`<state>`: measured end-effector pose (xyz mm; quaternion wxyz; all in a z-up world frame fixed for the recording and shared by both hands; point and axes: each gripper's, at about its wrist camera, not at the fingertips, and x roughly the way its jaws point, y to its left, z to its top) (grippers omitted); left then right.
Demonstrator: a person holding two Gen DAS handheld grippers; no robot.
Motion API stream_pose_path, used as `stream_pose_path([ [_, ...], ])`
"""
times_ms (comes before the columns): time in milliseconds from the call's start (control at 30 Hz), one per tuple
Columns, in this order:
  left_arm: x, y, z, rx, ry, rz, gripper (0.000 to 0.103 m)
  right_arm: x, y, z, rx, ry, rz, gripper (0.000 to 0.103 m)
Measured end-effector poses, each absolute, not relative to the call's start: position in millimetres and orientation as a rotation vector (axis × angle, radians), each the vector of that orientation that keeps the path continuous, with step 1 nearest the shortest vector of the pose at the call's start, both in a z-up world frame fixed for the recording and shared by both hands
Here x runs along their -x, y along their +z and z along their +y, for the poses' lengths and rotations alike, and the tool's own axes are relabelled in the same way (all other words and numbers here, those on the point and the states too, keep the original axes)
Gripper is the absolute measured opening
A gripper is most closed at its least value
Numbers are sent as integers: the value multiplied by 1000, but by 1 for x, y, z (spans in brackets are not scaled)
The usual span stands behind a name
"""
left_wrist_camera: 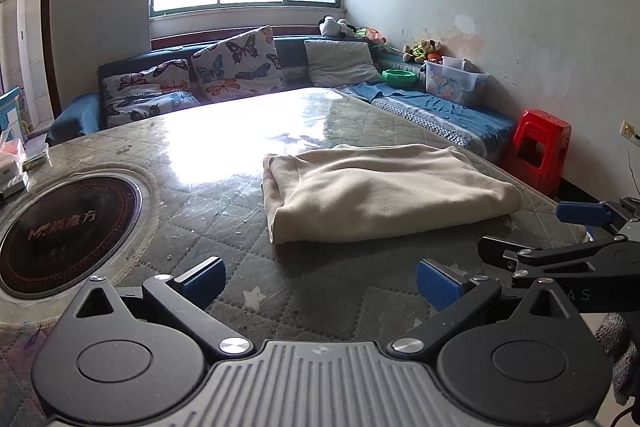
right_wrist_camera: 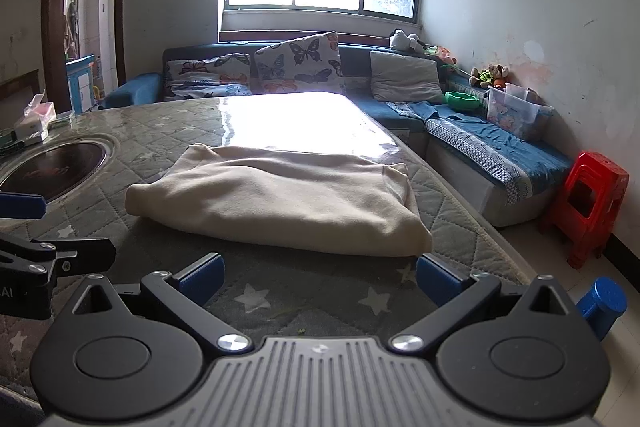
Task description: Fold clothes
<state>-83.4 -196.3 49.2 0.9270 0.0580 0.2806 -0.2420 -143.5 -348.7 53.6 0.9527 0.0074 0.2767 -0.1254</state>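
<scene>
Here the left claw (left_wrist_camera: 320, 283) and the right claw (right_wrist_camera: 320, 279) both hang released, blue pads spread wide and holding nothing, low over the near edge of the quilted grey star-patterned bench (right_wrist_camera: 256, 299). Just ahead lies the beige soft fabric garment (right_wrist_camera: 276, 203), already folded into a thick rectangle, apart from both claws. I think they stand back because the folding looks finished.

A cream folded cloth (right_wrist_camera: 276, 205) lies on a grey-green quilted bench (right_wrist_camera: 320, 291) cover dotted with pale stars. Each black tool (left_wrist_camera: 320, 285) has blue fingertips (left_wrist_camera: 438, 285). Beyond are white cushions (left_wrist_camera: 236, 63) printed with butterflies, a blue sofa (left_wrist_camera: 440, 107) and a red stool (right_wrist_camera: 588, 203).
</scene>
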Motion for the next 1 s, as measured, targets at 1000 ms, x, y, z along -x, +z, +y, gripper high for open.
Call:
stream_pose_path([
  [1000, 92, 49, -196, -125, -491, 567, 103, 150, 53, -343, -23, -239, 565, 103],
])
